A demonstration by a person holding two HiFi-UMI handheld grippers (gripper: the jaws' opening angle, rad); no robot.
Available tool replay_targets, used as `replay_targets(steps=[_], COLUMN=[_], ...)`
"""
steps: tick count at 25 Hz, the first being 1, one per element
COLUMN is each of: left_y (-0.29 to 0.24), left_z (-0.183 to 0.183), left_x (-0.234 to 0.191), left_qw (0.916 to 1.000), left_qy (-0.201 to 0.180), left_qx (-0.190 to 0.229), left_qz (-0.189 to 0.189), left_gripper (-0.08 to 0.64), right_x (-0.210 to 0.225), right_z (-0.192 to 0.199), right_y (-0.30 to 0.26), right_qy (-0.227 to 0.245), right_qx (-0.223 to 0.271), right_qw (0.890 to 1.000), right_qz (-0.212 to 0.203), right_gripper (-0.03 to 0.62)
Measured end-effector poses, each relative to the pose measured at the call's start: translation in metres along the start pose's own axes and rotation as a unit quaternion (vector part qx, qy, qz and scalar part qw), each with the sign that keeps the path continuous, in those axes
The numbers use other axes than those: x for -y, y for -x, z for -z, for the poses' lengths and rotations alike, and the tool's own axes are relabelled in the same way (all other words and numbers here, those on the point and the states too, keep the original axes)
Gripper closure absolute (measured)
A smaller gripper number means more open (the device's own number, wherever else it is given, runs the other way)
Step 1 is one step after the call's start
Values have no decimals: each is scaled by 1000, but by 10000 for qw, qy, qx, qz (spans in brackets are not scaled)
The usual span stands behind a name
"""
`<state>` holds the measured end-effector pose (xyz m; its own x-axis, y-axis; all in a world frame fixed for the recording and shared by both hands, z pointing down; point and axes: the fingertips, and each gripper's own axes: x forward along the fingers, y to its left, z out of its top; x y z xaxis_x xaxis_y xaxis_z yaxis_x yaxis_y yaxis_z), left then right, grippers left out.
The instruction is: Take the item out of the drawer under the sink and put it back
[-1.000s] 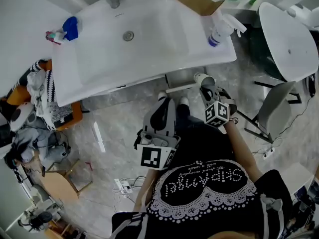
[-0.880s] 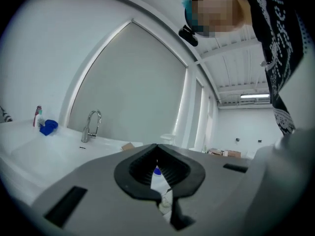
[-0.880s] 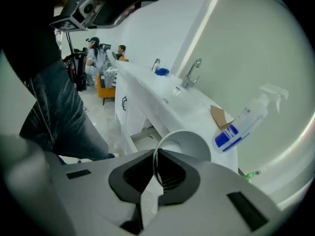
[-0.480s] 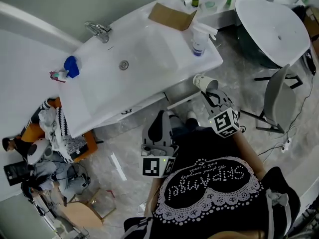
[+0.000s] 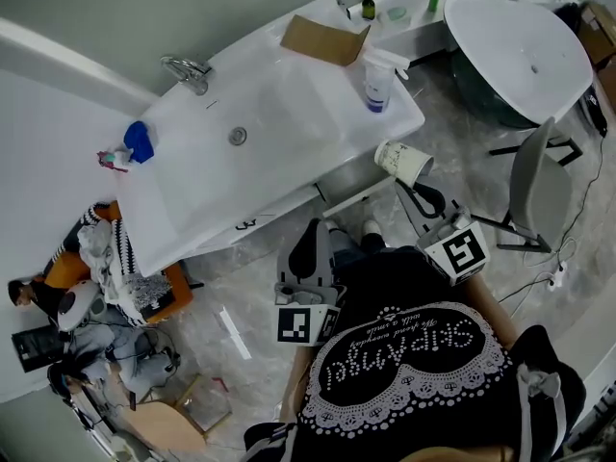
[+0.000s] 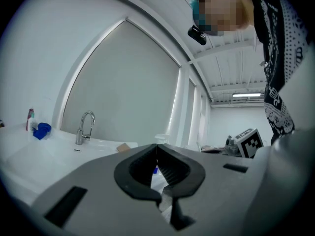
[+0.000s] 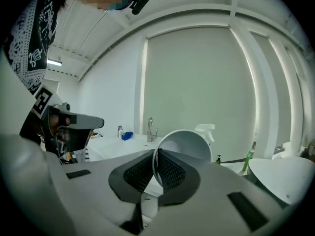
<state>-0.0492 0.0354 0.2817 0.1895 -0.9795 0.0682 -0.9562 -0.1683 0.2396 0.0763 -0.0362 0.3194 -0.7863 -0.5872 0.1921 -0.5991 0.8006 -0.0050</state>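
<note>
the white sink [image 5: 289, 114] fills the upper left, with bare floor [image 5: 241, 258] along its front edge. the paper cup [image 5: 402, 162] hangs near that edge, long axis about level, mouth facing back. the right gripper [image 5: 418, 189] is clenched on its rim. the left gripper [image 5: 309, 231] is clenched and empty.

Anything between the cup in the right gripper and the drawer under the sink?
Nothing visible. The right gripper pinches the paper cup off the sink counter's edge; the drawer front shows beside it. The left gripper, shut and empty, hangs aside.
</note>
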Motion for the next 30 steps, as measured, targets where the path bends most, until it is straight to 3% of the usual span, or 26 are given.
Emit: replay_targets(steps=[8, 15, 30], left_y=[-1, -17, -20], left_z=[4, 11, 19], left_x=[22, 32, 29], left_qw=[9993, 9973, 9988], left_qy=[-225, -151, -175], left_qx=[33, -214, -331], left_qz=[308, 680, 331], left_gripper=[554, 554, 554], right_x=[8, 17, 16], right_z=[-28, -24, -17], right_y=[35, 35, 30], right_qy=[-872, -1219, -1320], right_qx=[804, 907, 831], right_qw=[9929, 9884, 9874], right_qz=[80, 53, -250], right_gripper=[568, 568, 568])
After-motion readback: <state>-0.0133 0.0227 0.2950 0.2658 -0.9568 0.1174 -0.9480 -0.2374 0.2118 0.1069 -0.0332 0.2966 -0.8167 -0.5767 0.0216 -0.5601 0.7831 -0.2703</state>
